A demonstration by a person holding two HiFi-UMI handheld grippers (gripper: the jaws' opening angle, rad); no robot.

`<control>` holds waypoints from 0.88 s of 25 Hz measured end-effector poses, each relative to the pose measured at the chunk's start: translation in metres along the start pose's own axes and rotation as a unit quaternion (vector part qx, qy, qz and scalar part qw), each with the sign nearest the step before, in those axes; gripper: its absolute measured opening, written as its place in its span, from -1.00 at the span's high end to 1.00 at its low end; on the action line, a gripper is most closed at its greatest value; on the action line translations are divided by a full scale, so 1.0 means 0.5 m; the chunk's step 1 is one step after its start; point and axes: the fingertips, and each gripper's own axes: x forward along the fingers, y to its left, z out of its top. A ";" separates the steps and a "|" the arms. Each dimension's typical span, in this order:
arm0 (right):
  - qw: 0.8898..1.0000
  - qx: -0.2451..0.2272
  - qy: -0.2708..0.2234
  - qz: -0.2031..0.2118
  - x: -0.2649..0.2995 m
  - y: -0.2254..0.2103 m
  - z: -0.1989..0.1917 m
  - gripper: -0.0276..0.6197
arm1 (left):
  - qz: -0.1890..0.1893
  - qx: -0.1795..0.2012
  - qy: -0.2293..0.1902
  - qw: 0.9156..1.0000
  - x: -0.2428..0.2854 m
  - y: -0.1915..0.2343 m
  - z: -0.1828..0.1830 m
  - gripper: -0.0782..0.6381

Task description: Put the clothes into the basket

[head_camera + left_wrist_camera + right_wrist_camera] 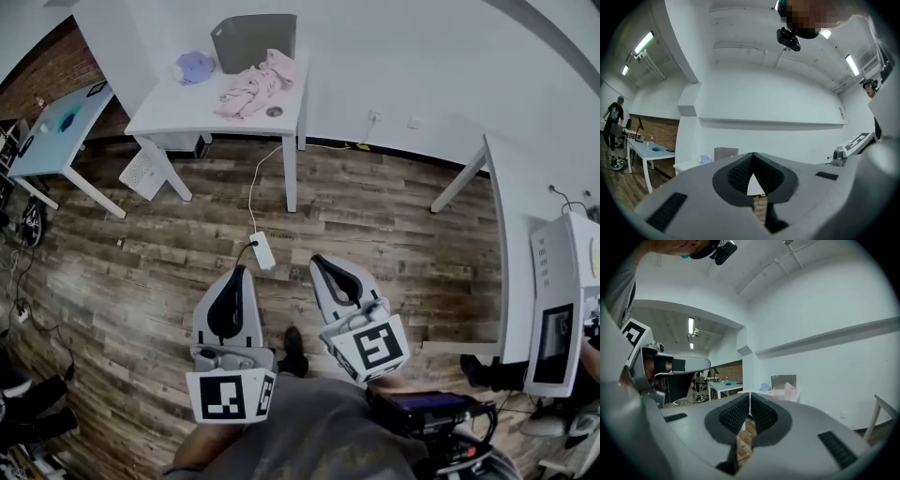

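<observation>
Across the room, on a white table, stands a grey basket. Pink clothes lie heaped in front of it, and a small purple garment lies to its left. Both grippers hang low over the wooden floor near the person's body, well short of the table. My left gripper is shut with nothing in it, and so is my right gripper. The left gripper view looks past its closed tips to the basket. The right gripper view shows its closed tips, the basket and the pink clothes.
A white power strip with its cable lies on the floor between me and the table. A blue-topped table stands at the left, a long white desk with a machine at the right. A person stands far left.
</observation>
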 end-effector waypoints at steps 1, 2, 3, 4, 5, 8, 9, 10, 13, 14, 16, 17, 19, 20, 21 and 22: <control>1.000 -0.002 -0.004 0.000 0.025 -0.004 0.006 0.89 | 0.000 0.000 -0.003 1.000 0.017 0.018 0.003 0.76; 1.000 -0.004 -0.006 -0.001 0.049 -0.009 0.012 0.89 | 0.000 -0.001 -0.006 1.000 0.035 0.036 0.007 0.76; 1.000 -0.007 -0.007 -0.002 0.074 -0.014 0.018 0.89 | -0.001 -0.001 -0.009 1.000 0.053 0.052 0.011 0.76; 1.000 -0.010 -0.008 -0.003 0.099 -0.019 0.024 0.89 | -0.002 -0.001 -0.011 1.000 0.070 0.068 0.013 0.76; 1.000 -0.013 -0.009 -0.004 0.122 -0.022 0.030 0.89 | -0.003 -0.002 -0.014 1.000 0.085 0.084 0.015 0.76; 1.000 -0.021 -0.010 -0.003 0.179 -0.028 0.042 0.89 | -0.003 -0.004 -0.020 1.000 0.127 0.126 0.016 0.76; 1.000 -0.023 -0.008 -0.003 0.194 -0.031 0.044 0.89 | -0.003 -0.005 -0.021 1.000 0.140 0.137 0.016 0.76; 1.000 -0.024 -0.007 -0.003 0.208 -0.035 0.045 0.89 | -0.003 -0.007 -0.022 1.000 0.152 0.145 0.016 0.76; 1.000 -0.027 -0.006 -0.005 0.242 -0.048 0.053 0.89 | -0.007 -0.010 -0.022 1.000 0.183 0.164 0.010 0.76; 1.000 -0.028 -0.007 -0.005 0.254 -0.053 0.058 0.89 | -0.008 -0.012 -0.022 1.000 0.194 0.171 0.008 0.76; 1.000 -0.027 -0.010 -0.007 0.275 -0.063 0.066 0.89 | -0.009 -0.014 -0.019 1.000 0.213 0.184 0.004 0.76; 1.000 -0.026 -0.011 -0.009 0.283 -0.070 0.069 0.89 | -0.009 -0.014 -0.017 1.000 0.221 0.189 0.001 0.76; 1.000 -0.024 -0.011 -0.014 0.300 -0.088 0.069 0.89 | -0.008 -0.014 -0.013 1.000 0.239 0.198 -0.005 0.76; 1.000 -0.023 -0.012 -0.016 0.310 -0.099 0.069 0.89 | -0.006 -0.014 -0.012 1.000 0.250 0.203 -0.008 0.76; 1.000 -0.021 -0.012 -0.017 0.321 -0.109 0.069 0.89 | -0.004 -0.014 -0.011 1.000 0.261 0.209 -0.011 0.76; 1.000 -0.020 -0.012 -0.017 0.333 -0.118 0.070 0.89 | 0.000 -0.013 -0.011 1.000 0.273 0.218 -0.012 0.76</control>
